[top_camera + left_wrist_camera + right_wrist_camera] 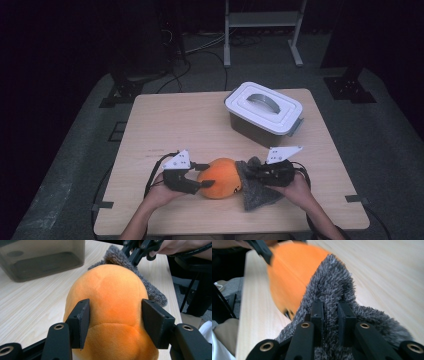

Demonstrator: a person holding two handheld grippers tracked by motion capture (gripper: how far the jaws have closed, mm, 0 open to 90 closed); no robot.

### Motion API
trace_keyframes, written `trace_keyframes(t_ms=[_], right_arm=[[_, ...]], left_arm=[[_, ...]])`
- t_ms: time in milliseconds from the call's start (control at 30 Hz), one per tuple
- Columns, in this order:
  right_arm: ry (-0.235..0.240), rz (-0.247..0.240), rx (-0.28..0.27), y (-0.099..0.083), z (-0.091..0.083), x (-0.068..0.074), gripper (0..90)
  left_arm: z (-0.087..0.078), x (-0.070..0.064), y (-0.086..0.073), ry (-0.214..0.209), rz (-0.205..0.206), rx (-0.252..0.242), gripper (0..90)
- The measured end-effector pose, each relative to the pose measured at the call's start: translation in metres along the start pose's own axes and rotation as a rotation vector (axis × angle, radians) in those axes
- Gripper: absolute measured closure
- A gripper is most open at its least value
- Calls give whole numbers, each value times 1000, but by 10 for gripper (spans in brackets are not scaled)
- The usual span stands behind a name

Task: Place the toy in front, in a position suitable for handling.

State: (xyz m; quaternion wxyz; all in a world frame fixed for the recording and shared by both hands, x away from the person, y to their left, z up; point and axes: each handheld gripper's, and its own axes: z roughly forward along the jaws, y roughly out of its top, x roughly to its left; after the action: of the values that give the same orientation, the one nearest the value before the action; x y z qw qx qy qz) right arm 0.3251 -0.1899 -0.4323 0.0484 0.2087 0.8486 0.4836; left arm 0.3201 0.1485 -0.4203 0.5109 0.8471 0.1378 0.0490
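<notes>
The left gripper (113, 322) clamps the orange plush toy (220, 178) near the worktop's front edge. The right gripper (330, 315) pinches its grey fuzzy part (332, 290), jaws nearly closed. Opposing pulls may strain the seam or slip the pile.

A light wooden table (165, 125) carries a lidded grey box (263, 114) and an orange-and-grey plush toy (220, 178).

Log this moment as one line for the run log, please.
left gripper: jaws around orange plush toy | right gripper: shut on grey fuzzy cloth | lidded white box: closed, far side of table
</notes>
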Motion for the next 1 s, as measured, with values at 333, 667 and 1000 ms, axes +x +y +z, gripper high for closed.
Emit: trace_keyframes(t_ms=[333, 667, 1000], right_arm=[[30, 4, -151, 18, -6, 8, 762], [-17, 54, -60, 0, 1, -4, 761], [26, -68, -130, 25, 3, 22, 761]], left_arm=[[4, -1, 1, -18, 16, -1, 409], [5, -2, 1, -7, -1, -9, 405], [14, -11, 7, 5, 35, 4, 403]])
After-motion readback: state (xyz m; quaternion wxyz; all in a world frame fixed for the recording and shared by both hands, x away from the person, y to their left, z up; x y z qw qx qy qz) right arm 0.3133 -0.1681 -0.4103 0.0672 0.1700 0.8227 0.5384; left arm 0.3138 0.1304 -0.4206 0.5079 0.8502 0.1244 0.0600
